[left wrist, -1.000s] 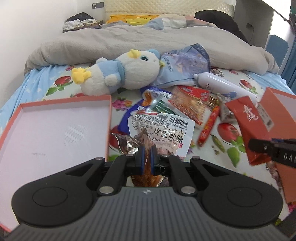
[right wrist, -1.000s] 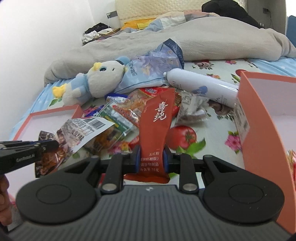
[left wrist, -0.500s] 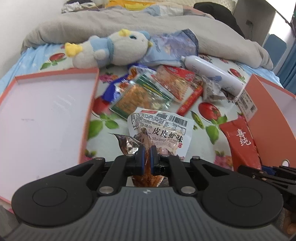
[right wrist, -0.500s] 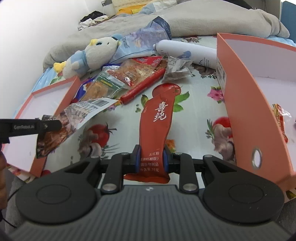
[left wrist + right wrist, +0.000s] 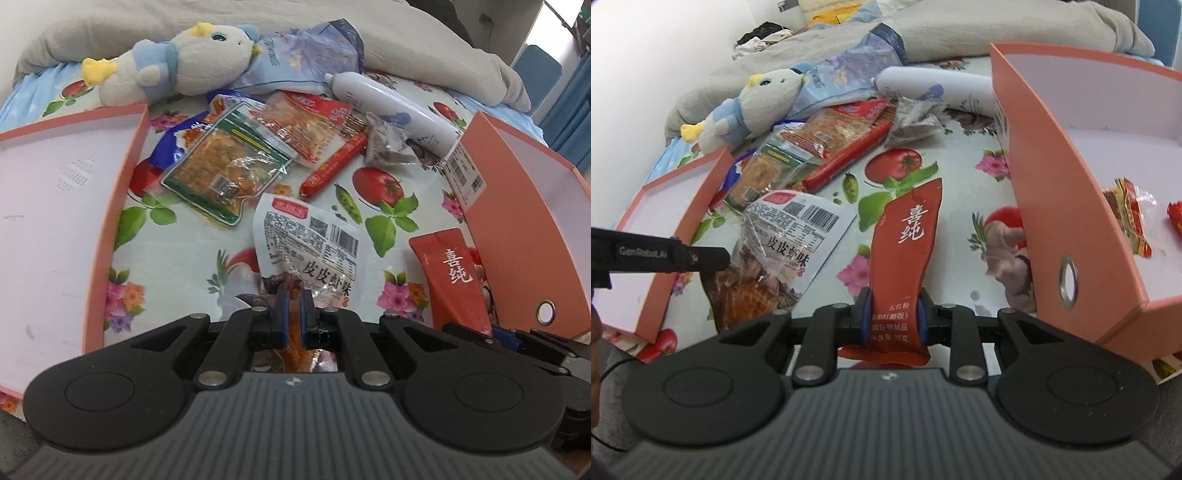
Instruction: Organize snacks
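Bed: I see one bed [image 5: 192, 236], its sheet printed with tomatoes and flowers, and one grey duvet [image 5: 424, 48] bunched at the far end.
Boxes: two salmon-pink ones. The shallow box [image 5: 55, 206] lies on my left; the deep box [image 5: 1052, 184] stands on my right.
Deep box contents: two wrapped sweets [image 5: 1126, 218] that I can count, one of them cut off by the frame edge.
Plush toy: one duck [image 5: 177, 66], lying on its side near the duvet, its head against the blue bag.
Blue bag: one blue snack bag [image 5: 310, 55], lying at the edge of the duvet.
Bottle: one white bottle [image 5: 391, 107], lying on its side, its base near the deep box.
Loose snacks: a heap of roughly six between the boxes; among them I count one green-edged packet [image 5: 221, 166], one red-edged packet [image 5: 306, 125], one red sausage stick [image 5: 332, 166] and one crumpled clear wrapper [image 5: 388, 144].
Left tongs [image 5: 291, 317]: pressed together on one clear shrimp snack packet [image 5: 310, 243], pinching its lower end; the packet hangs over the sheet between the two boxes.
Right tongs [image 5: 894, 317]: pinching one red sachet [image 5: 905, 258] by its lower end; it stands up over the sheet just beside the deep box's near wall.
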`<state>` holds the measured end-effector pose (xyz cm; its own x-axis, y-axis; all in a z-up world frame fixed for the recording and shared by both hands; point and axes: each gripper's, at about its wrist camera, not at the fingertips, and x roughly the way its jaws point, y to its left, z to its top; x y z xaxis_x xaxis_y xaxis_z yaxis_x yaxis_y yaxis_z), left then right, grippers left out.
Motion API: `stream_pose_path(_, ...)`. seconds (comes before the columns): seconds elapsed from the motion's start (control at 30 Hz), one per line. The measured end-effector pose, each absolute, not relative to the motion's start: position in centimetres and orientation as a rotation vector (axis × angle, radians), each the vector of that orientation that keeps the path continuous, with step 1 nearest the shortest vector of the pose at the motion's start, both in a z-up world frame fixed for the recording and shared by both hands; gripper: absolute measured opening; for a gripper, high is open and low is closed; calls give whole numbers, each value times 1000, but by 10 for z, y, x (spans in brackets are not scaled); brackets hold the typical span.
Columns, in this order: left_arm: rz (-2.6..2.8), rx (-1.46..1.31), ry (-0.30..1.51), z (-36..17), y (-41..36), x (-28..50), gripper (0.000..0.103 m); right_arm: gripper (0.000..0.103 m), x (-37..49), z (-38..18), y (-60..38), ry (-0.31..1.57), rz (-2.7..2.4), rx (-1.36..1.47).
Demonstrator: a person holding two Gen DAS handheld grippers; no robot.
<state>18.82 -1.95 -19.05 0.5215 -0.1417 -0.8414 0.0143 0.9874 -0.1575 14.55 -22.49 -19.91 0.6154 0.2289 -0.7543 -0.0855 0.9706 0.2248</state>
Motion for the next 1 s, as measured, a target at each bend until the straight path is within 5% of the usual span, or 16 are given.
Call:
stream_pose_path(0.17, -100, -128, 1022, -190, -18, 188, 8, 32, 145, -202, -228, 901, 173, 176)
stream_pose_path(0.27, -108, -124, 1023, -189, -14, 186, 8, 51, 145, -201, -227, 890, 172, 175)
stream_pose_path(0.3, -112, -122, 1024, -188, -12, 185, 12, 66, 145, -200, -227, 881, 169, 172)
stream_pose_path(0.37, -103, -113, 1028, -187, -10, 185, 29, 70, 145, -199, -226, 866, 179, 170)
stream_pose_path(0.43, -79, -100, 1015, -186, -8, 183, 60, 70, 147, -201, -222, 860, 178, 153)
stream_pose_path(0.6, -87, -75, 1014, -185, -1, 184, 82, 70, 153, -209, -214, 864, 183, 107)
stream_pose_path(0.73, -122, -19, 1034, -189, -1, 190, 85, 68, 159, -219, -209, 875, 180, 62)
stream_pose_path(0.8, -146, 19, 1043, -191, -3, 193, 85, 55, 160, -222, -208, 865, 168, 34)
stream_pose_path(1.0, -168, 13, 1088, -205, -1, 201, 85, 42, 158, -221, -210, 847, 163, 3)
